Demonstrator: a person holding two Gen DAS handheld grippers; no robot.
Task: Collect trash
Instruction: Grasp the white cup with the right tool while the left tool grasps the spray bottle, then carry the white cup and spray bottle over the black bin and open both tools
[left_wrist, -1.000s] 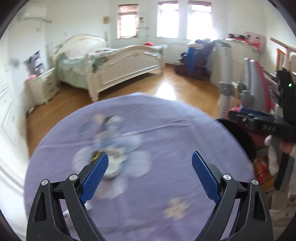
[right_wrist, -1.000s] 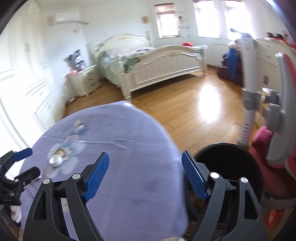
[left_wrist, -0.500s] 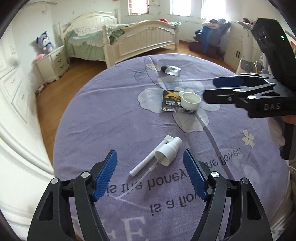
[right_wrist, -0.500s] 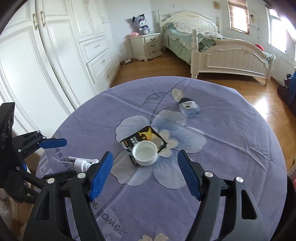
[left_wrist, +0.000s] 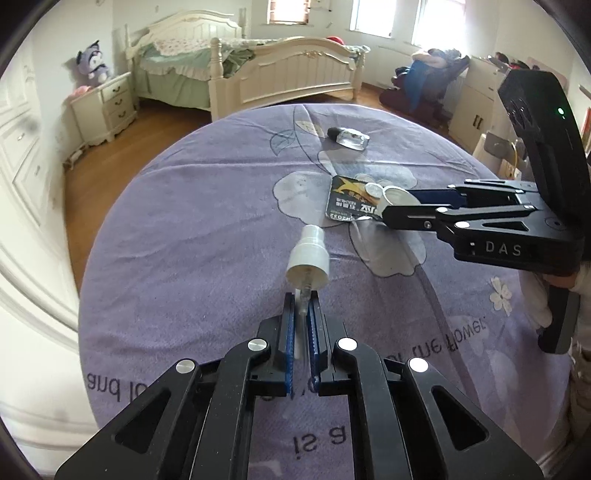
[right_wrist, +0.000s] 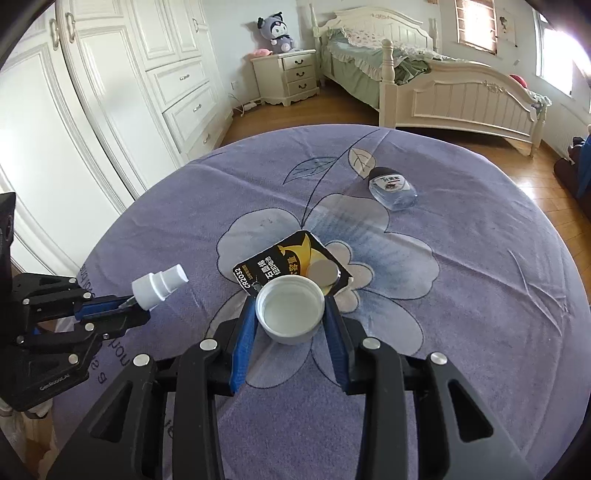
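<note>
My left gripper (left_wrist: 302, 301) is shut on the thin clear tube of a white spray pump head (left_wrist: 307, 258), whose nozzle points away from me over the purple tablecloth (left_wrist: 184, 240). The pump also shows at the left of the right wrist view (right_wrist: 157, 286). My right gripper (right_wrist: 290, 301) is shut on a white plastic cap (right_wrist: 290, 308) that lies open side up, over the near edge of a black and gold battery card (right_wrist: 284, 260). The right gripper appears from the right in the left wrist view (left_wrist: 399, 206). A small clear bottle with a black cap (right_wrist: 391, 186) lies farther back.
The round table sits in a bedroom with a white bed (left_wrist: 288, 74), a nightstand (right_wrist: 286, 75) and white wardrobes (right_wrist: 129, 92) around it. Wooden floor (left_wrist: 99, 162) lies beyond the table's far edge.
Both grippers have come down to the table from an open pose. The left has closed on the spray pump's tube, turning it to point away. The right has closed on the white cap.
</note>
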